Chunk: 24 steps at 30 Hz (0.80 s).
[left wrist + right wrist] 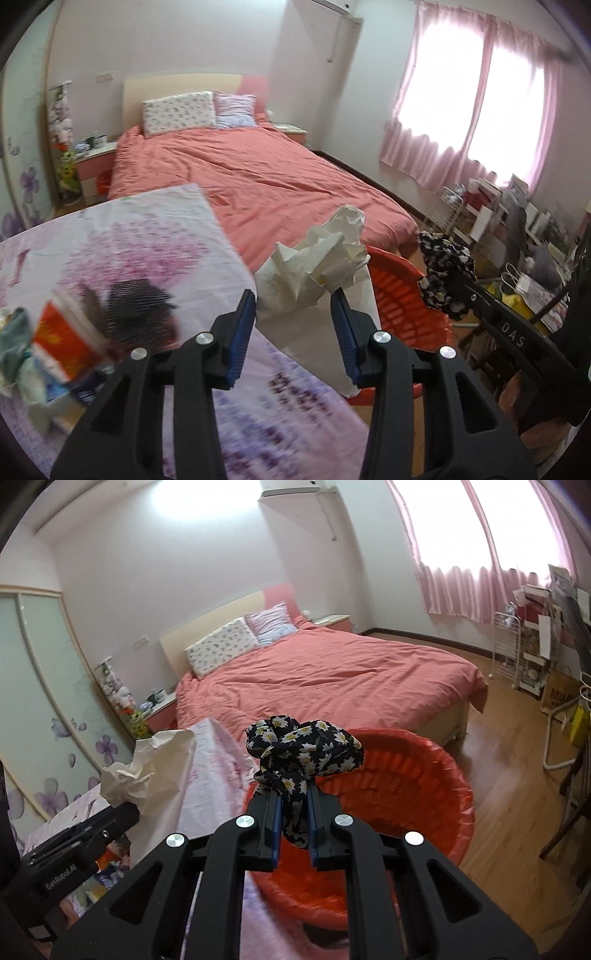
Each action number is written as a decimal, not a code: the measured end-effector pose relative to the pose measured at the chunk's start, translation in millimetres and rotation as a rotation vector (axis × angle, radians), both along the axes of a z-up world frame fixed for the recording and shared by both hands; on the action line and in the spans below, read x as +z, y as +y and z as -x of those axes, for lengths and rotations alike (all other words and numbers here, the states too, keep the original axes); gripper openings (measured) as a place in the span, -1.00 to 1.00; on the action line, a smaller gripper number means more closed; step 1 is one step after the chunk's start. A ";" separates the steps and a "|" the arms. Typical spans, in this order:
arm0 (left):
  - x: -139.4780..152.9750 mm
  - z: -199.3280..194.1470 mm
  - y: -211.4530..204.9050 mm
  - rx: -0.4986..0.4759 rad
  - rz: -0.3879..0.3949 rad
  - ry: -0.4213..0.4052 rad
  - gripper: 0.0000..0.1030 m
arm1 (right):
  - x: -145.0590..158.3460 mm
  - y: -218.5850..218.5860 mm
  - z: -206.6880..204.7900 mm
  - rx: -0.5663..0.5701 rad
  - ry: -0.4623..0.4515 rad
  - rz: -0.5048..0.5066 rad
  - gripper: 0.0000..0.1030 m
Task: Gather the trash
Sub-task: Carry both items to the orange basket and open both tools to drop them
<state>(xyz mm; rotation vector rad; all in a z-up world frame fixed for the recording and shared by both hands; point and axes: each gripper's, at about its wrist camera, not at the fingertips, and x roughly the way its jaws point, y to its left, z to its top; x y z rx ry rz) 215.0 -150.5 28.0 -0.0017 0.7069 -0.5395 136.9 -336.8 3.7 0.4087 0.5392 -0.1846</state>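
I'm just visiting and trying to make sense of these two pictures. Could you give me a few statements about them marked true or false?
1. The right gripper grips a black floral cloth. True.
2. The left gripper holds a glass bottle. False: crumpled white paper sits between its jaws.
3. The basket is red. True.
4. The bed has a blue cover. False: it is salmon pink.
5. The curtains are pink. True.
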 end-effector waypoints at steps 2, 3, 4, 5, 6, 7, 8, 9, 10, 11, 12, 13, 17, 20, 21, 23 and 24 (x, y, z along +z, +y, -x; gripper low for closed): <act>-8.9 -7.5 -16.9 -0.024 -0.010 0.013 -0.18 | -4.9 -9.1 -3.3 -0.018 0.007 -0.006 -0.78; -12.6 -11.1 -22.7 -0.034 -0.014 0.020 -0.18 | -5.4 -10.9 -5.0 -0.022 0.009 -0.007 -0.78; -16.8 -14.1 -32.1 -0.045 -0.019 0.027 -0.18 | -7.5 -14.2 -5.3 -0.027 0.011 -0.009 -0.78; -20.6 -18.1 -39.2 -0.054 -0.024 0.035 -0.18 | -9.8 -18.9 -6.7 -0.034 0.013 -0.012 -0.78; -24.8 -19.6 -42.8 -0.062 -0.026 0.043 -0.17 | -11.7 -22.5 -7.4 -0.038 0.016 -0.016 -0.78; -29.0 -21.9 -49.3 -0.072 -0.030 0.051 -0.15 | -13.3 -26.0 -9.3 -0.041 0.018 -0.023 -0.78; -32.9 -24.0 -55.1 -0.079 -0.037 0.056 -0.11 | -15.4 -29.7 -11.5 -0.044 0.023 -0.034 -0.77; -34.9 -24.2 -58.7 -0.083 -0.042 0.060 -0.10 | -16.8 -32.6 -13.2 -0.047 0.027 -0.043 -0.74; -38.3 -26.0 -63.1 -0.085 -0.051 0.063 -0.05 | -19.8 -36.0 -15.3 -0.051 0.034 -0.057 -0.73; -41.5 -27.5 -66.9 -0.090 -0.057 0.068 0.02 | -21.1 -37.8 -14.7 -0.055 0.036 -0.063 -0.70; -43.6 -28.3 -69.9 -0.091 -0.062 0.072 0.06 | -22.9 -38.6 -14.3 -0.058 0.041 -0.071 -0.60; -46.8 -29.8 -71.0 -0.088 -0.068 0.076 0.11 | -24.8 -39.5 -14.8 -0.061 0.045 -0.075 -0.54; -54.5 -35.8 -66.4 -0.083 -0.065 0.101 0.23 | -28.0 -39.8 -14.2 -0.062 0.060 -0.081 -0.36; -56.8 -39.8 -61.5 -0.079 -0.069 0.110 0.24 | -27.2 -38.5 -12.4 -0.067 0.067 -0.078 -0.29; -56.4 -40.1 -59.6 -0.074 -0.072 0.106 0.26 | -26.7 -38.1 -11.8 -0.068 0.068 -0.076 -0.29; -54.8 -38.1 -52.7 -0.059 -0.080 0.096 0.33 | -23.3 -36.6 -11.0 -0.071 0.071 -0.060 -0.29; -52.9 -37.2 -47.7 -0.048 -0.084 0.091 0.34 | -21.1 -35.4 -11.3 -0.073 0.072 -0.049 -0.29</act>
